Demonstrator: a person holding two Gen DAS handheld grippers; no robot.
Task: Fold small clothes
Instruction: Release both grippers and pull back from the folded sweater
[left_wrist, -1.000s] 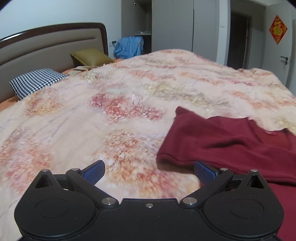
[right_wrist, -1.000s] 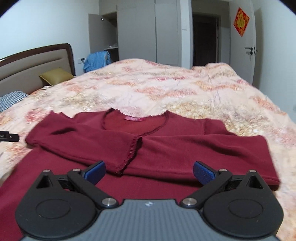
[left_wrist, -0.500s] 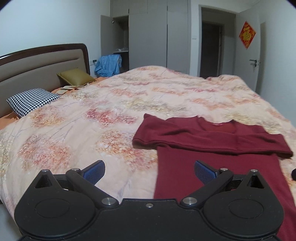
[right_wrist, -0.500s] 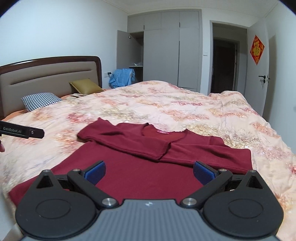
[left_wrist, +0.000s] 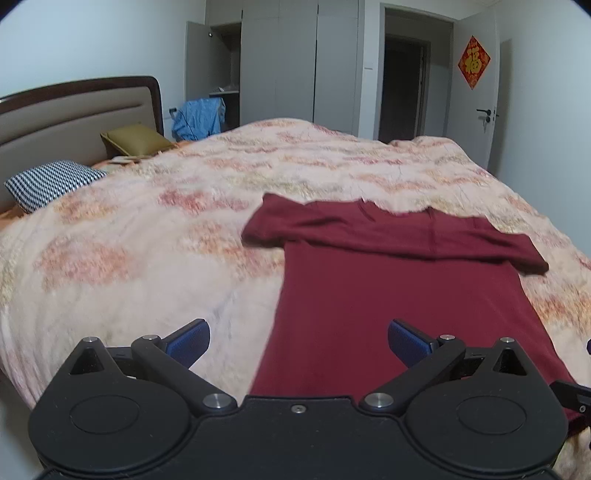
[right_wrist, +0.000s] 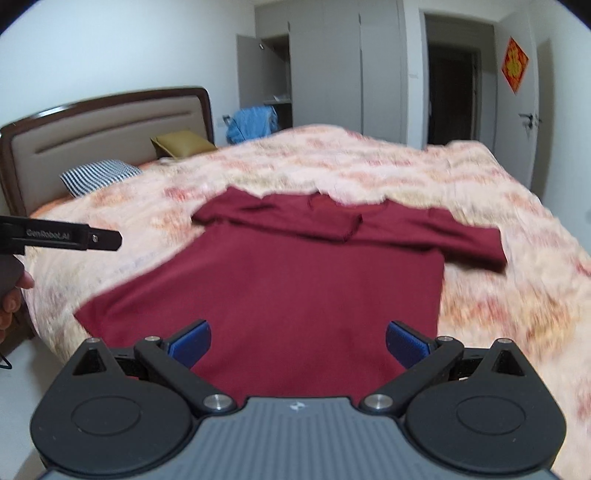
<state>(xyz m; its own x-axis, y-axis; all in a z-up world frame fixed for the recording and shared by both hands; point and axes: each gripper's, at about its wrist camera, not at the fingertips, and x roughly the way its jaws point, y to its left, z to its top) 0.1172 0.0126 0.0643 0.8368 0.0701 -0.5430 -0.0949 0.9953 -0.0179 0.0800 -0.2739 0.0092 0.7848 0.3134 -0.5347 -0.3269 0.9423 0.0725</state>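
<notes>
The long-sleeved top (left_wrist: 399, 291) is plain dark red, and the quilt (left_wrist: 155, 251) under it is pale pink with blotchy red, orange and yellowish floral patches. Near the headboard (right_wrist: 110, 125), beige with a dark brown frame, lie an olive-gold cushion (left_wrist: 135, 138) and a black-and-white houndstooth pillow (left_wrist: 48, 181), while a light blue garment (left_wrist: 199, 118) hangs by the grey wardrobe (left_wrist: 295, 62). Both the left gripper (left_wrist: 298, 341) and the right gripper (right_wrist: 297, 341) are black with blue finger pads (left_wrist: 188, 338), the right one with a grey ribbed body, and a red diamond-shaped decoration with gold lettering (left_wrist: 474, 62) sits on the white door (left_wrist: 476, 122).
</notes>
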